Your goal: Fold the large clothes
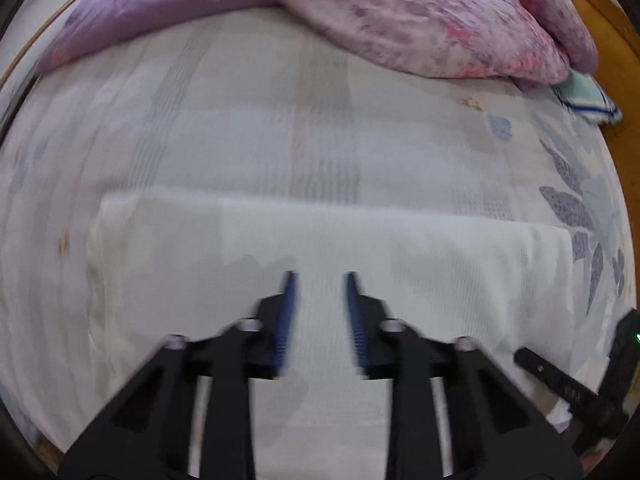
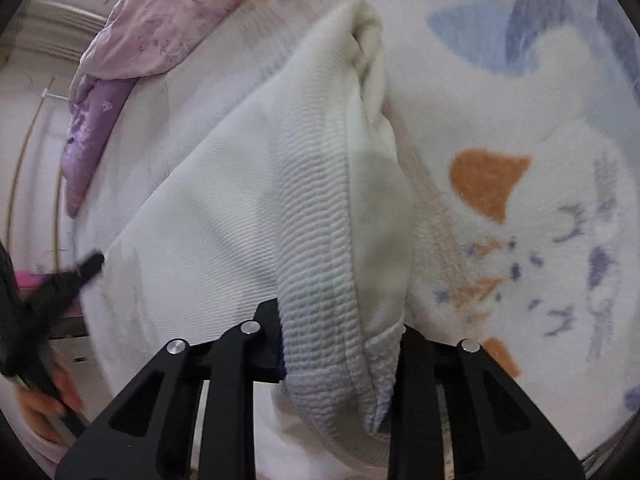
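A large white ribbed garment (image 1: 320,240) lies spread flat on the bed sheet (image 1: 280,128). My left gripper (image 1: 320,280) hovers over its near part, open and empty, blue pads apart. In the right wrist view my right gripper (image 2: 340,344) is shut on a bunched ribbed edge of the same white garment (image 2: 320,208), which rises in a fold away from the jaws. The fingertips are hidden by the cloth. The right gripper also shows at the right edge of the left view (image 1: 560,384), and the left gripper shows at the left edge of the right view (image 2: 60,280).
A pink and purple quilt (image 1: 400,12) is heaped along the far side of the bed. A small blue-striped cloth (image 1: 588,100) lies by the wooden frame (image 1: 612,40) at right. The sheet has blue and orange prints (image 2: 488,180). A hand (image 2: 40,400) holds the left gripper.
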Available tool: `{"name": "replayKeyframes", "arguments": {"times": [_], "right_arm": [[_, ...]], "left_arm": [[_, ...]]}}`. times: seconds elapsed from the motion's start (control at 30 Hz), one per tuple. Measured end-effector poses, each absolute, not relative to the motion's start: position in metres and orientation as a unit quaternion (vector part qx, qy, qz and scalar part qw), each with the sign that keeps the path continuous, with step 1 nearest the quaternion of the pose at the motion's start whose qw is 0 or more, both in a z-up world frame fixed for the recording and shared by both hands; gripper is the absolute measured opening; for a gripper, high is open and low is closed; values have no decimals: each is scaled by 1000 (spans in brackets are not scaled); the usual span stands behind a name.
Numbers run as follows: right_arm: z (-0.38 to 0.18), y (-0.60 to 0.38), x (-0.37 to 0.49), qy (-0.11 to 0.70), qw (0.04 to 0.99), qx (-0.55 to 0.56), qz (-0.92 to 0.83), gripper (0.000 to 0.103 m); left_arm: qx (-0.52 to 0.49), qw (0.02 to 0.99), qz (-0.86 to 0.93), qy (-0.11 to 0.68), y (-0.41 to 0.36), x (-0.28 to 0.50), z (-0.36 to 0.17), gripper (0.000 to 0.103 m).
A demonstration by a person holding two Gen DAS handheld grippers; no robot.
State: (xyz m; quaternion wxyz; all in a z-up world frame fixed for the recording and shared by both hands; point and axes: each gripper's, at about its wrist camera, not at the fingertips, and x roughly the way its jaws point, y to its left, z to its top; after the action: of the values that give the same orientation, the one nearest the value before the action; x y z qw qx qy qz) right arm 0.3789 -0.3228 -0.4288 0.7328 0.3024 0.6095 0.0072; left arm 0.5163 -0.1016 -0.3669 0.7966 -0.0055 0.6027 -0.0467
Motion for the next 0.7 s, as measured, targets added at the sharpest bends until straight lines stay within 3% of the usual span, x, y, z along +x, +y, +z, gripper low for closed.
{"name": "replayKeyframes", "arguments": {"times": [0.1, 0.23, 0.4, 0.5, 0.6, 0.7], "right_arm": [[-422, -319, 373, 589, 741, 323, -8, 22], [-423, -327, 365, 573, 727, 377, -16, 22], [-437, -340, 360, 573, 707, 414, -34, 22], [-449, -348, 359, 577, 691, 432, -41, 23], [-447, -348, 359, 593, 679, 431, -48, 26], [-445, -342, 365, 598, 691, 404, -47, 28]], "left_arm": [[-14, 789, -74, 610, -107, 541, -364, 0], [-18, 759, -101, 643, -120, 570, -382, 0], [-16, 654, -103, 749, -134, 593, -474, 2], [-75, 621, -89, 775, -122, 603, -483, 2], [-10, 582, -66, 811, -126, 582, -471, 1], [53, 598, -63, 797, -139, 558, -482, 1]]}}
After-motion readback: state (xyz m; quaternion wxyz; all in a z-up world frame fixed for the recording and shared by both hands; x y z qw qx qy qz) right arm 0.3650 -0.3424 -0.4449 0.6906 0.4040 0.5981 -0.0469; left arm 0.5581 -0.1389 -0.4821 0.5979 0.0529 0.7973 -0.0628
